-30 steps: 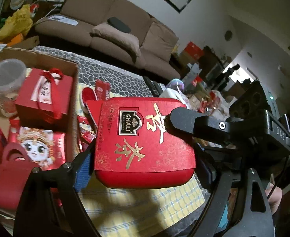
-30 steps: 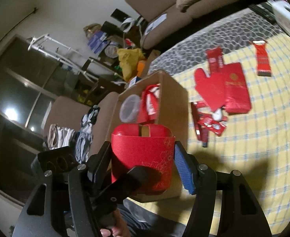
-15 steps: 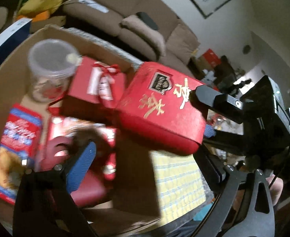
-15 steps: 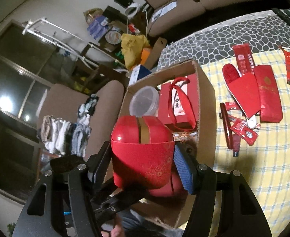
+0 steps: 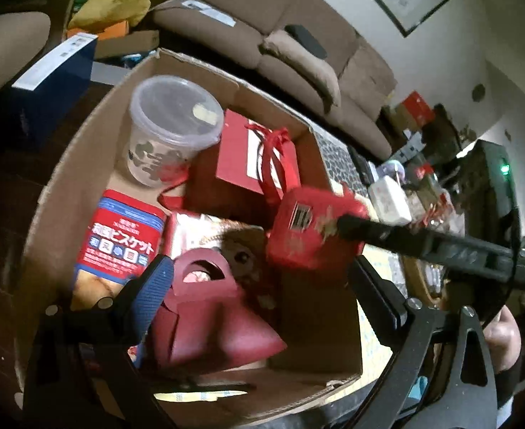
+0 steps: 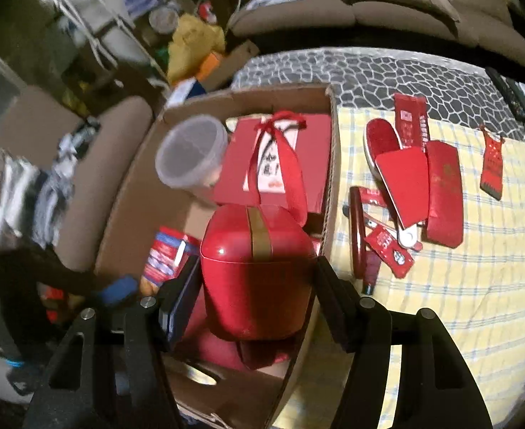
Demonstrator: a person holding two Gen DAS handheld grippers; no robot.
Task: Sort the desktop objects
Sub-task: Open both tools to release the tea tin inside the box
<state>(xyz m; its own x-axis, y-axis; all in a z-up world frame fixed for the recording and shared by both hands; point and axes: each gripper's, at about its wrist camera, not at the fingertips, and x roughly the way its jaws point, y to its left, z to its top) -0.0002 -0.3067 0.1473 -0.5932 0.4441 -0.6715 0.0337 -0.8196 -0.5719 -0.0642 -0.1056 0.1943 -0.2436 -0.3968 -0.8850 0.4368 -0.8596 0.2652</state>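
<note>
1. Red tea tin [image 6: 258, 271] clamped between the right gripper [image 6: 257, 282] fingers — hanging over the open cardboard box [image 5: 83, 164], directly above the stuff already inside.
2. Tin's long axis runs away from the fingers, lid end with the gold band farthest, tilted down into the box.
3. Left gripper [image 5: 258, 296] fingers spread wide, gripping nothing — tin sits beyond them, up and right.
4. Judgement: right hand alone places it; free floor lies near the dark red paper bag [image 5: 208, 321].
</note>
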